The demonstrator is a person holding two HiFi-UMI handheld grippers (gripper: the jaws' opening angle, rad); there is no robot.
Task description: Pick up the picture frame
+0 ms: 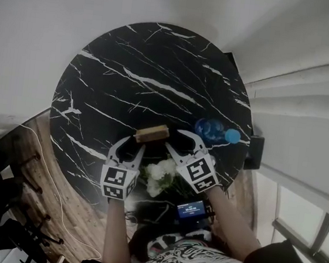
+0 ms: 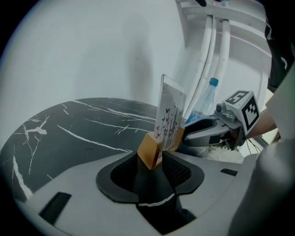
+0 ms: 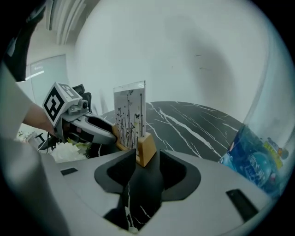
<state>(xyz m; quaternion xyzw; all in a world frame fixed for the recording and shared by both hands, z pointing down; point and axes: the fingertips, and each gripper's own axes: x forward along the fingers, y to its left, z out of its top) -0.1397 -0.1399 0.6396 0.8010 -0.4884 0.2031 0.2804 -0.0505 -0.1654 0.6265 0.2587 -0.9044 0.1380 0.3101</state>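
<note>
A round black marble table (image 1: pixel 131 65) with white veins filled the middle of the head view, and wooden floor (image 1: pixel 32 154) showed past its near left edge. At the table's near side the left gripper (image 1: pixel 129 147) pointed away from the person and downward, its claw released and the jaws standing wide apart. In the left gripper view the wooden base (image 2: pixel 150 152) of the picture frame (image 2: pixel 169 115) had its left end between the jaw tips, and the pads did not appear to press on it.

The frame stood upright on the table, close to the near edge and between the two grippers. It was a clear panel printed with thin stems and butterflies, set in that light wooden base. Nearer than the frame, between the grippers' marker cubes, was a bunch of white flowers (image 1: pixel 161 175). Nearer still, close to the person's body, a small device (image 1: pixel 191 209) showed a lit blue screen.

Right of the frame, the right gripper (image 1: pixel 184 143) angled down toward the base's right end. Its claw was likewise released, spread wide, with that end between the tips and a gap visible on one side. Farther right a water bottle (image 1: pixel 215 131) with a blue cap stood on the table near the right gripper. White pipes (image 1: pixel 300 78) ran along the wall at the far right.
</note>
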